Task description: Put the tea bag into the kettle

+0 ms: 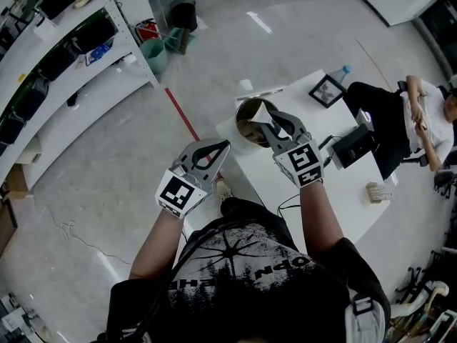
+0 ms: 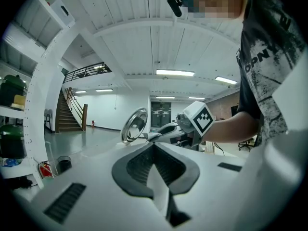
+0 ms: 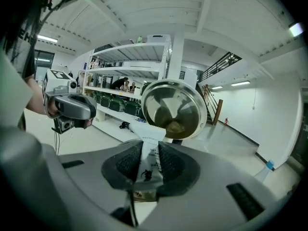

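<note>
A white counter [image 1: 337, 197] stands on a glossy grey floor [image 1: 107, 163]. The right tongs [image 3: 150, 142] pinch a white printed tea-bag sachet [image 3: 147, 164]; the left tongs [image 2: 154, 144] are closed, empty.

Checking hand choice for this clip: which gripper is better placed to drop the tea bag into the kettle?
Right. The right gripper is clamped on the tea bag and aimed into the open kettle. The left gripper is shut, empty, and off to the side.

My right gripper [image 3: 149, 146] covers the sides of the tea bag [image 3: 146, 130]; its print is too small to read, and it hides the lower rim of the kettle [image 3: 171, 107].
</note>
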`<state>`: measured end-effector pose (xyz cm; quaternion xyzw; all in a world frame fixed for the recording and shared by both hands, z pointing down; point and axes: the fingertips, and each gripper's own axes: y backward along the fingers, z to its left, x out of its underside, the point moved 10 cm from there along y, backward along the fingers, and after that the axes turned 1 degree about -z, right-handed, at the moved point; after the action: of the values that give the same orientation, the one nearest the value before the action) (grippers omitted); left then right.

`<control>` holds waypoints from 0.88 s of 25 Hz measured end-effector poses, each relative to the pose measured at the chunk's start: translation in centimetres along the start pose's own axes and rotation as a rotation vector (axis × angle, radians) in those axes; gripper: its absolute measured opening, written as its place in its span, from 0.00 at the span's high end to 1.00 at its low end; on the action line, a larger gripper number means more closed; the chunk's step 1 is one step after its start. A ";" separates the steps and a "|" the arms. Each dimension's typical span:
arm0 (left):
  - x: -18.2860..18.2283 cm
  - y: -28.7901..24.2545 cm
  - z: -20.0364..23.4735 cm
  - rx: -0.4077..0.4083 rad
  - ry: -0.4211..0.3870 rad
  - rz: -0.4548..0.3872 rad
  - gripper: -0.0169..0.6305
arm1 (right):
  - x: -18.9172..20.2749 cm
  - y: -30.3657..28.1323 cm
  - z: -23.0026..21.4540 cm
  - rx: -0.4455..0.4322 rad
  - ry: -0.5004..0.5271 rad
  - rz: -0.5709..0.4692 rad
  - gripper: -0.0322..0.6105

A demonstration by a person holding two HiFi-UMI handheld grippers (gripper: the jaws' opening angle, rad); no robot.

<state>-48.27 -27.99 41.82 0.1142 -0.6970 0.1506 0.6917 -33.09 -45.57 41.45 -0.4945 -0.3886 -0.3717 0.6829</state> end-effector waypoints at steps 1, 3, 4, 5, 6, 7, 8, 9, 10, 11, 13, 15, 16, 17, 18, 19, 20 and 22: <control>0.2 0.0 0.2 -0.002 0.005 0.000 0.95 | 0.1 -0.3 0.0 -0.008 0.007 0.018 0.84; 0.5 -0.1 0.6 -0.008 0.016 -0.001 0.95 | 0.2 -1.0 0.0 -0.022 0.020 0.051 0.84; 0.7 -0.1 0.9 -0.011 0.022 -0.003 0.95 | 0.4 -1.2 0.0 -0.028 0.024 0.066 0.84; 0.8 -0.2 1.1 -0.014 0.026 -0.004 0.95 | 0.5 -1.4 0.0 -0.032 0.028 0.081 0.84; 0.9 -0.2 1.3 -0.016 0.029 -0.004 0.95 | 0.7 -1.6 0.0 -0.037 0.030 0.096 0.84; 1.0 -0.3 1.4 -0.017 0.031 -0.004 0.95 | 0.8 -1.7 0.0 -0.040 0.032 0.109 0.84; 1.0 -0.3 1.5 -0.018 0.033 -0.005 0.95 | 0.9 -1.8 0.0 -0.042 0.036 0.119 0.84; 1.1 -0.3 1.6 -0.020 0.035 -0.005 0.95 | 1.0 -1.9 0.0 -0.041 0.046 0.129 0.84; 1.2 -0.3 1.8 -0.019 0.036 -0.004 0.95 | 0.9 -2.0 0.1 -0.038 0.062 0.140 0.84; 1.4 -0.3 1.9 -0.017 0.037 -0.002 0.95 | 0.9 -2.1 0.2 -0.034 0.082 0.152 0.84; 1.6 -0.3 2.0 -0.017 0.040 0.002 0.95 | 0.9 -2.3 0.4 -0.028 0.117 0.176 0.83; 1.6 -0.2 2.1 -0.019 0.042 0.002 0.95 | 1.0 -2.5 0.5 -0.024 0.131 0.191 0.83; 1.6 -0.1 2.1 -0.020 0.042 0.002 0.95 | 1.0 -2.6 0.5 -0.023 0.131 0.195 0.82; 1.6 0.0 2.1 -0.022 0.042 0.001 0.95 | 1.0 -2.6 0.4 -0.021 0.128 0.197 0.82; 1.6 0.0 2.1 -0.024 0.044 0.000 0.95 | 0.9 -2.6 0.4 -0.020 0.123 0.197 0.81; 1.7 0.1 2.1 -0.027 0.045 0.000 0.95 | 0.9 -2.7 0.4 -0.019 0.118 0.196 0.80; 1.7 0.1 2.2 -0.030 0.047 0.000 0.95 | 1.0 -2.7 0.4 -0.020 0.116 0.196 0.77; 1.8 0.2 2.2 -0.031 0.048 0.000 0.95 | 1.0 -2.8 0.5 -0.023 0.113 0.196 0.69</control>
<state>-50.40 -28.48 43.65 0.0997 -0.6826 0.1426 0.7098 -35.28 -45.86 43.52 -0.5163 -0.2948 -0.3351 0.7310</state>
